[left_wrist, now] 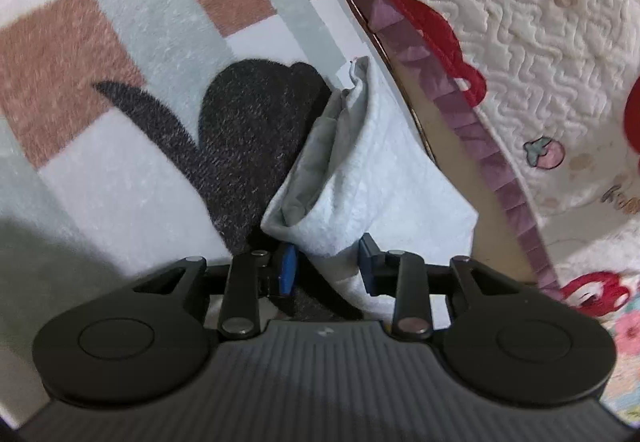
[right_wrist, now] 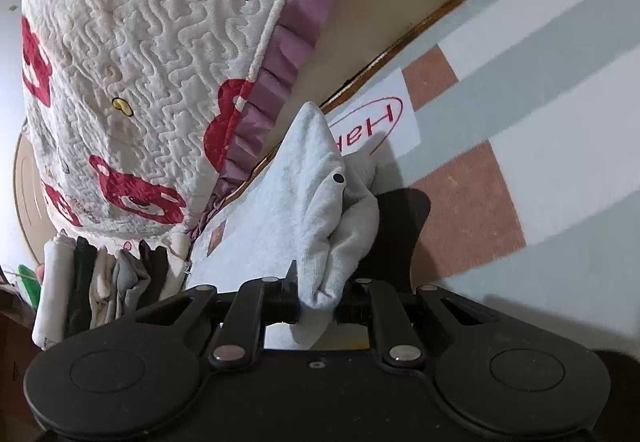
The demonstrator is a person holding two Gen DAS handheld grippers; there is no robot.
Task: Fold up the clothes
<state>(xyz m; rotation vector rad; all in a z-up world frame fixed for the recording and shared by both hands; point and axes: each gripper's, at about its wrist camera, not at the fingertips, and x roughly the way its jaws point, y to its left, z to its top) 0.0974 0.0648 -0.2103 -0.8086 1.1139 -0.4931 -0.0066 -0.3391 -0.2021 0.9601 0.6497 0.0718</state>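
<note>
Fingers of the left gripper (left_wrist: 326, 266) stand a moderate gap apart with a corner of the pale garment (left_wrist: 360, 178) between the blue pads; whether both pads bear on the cloth cannot be told from the left wrist view. Fingers of the right gripper (right_wrist: 318, 300) stand narrow and appear closed on a bunched fold of the same garment (right_wrist: 304, 210).

Position of the garment: it lies on a checked blanket (left_wrist: 120, 42) of brown, grey and white squares, partly over a black cat figure (left_wrist: 248, 122) printed in it. From each gripper the cloth runs away toward the far side, and its long axis follows the direction of the fingers. It is gathered in loose, thick folds, not spread flat. Both grippers sit at the near edge of the cloth, neither clearly nearer than the other.

Farther off, a white label with red lettering (right_wrist: 376, 122) lies just beyond the garment's far tip. A quilted cover with a purple frill (right_wrist: 152, 62) borders the blanket. At near left in the right wrist view, a row of folded clothes (right_wrist: 104, 282) stands on edge.

Judgement: any coming move depends on both corners being carried together along that long axis.
</note>
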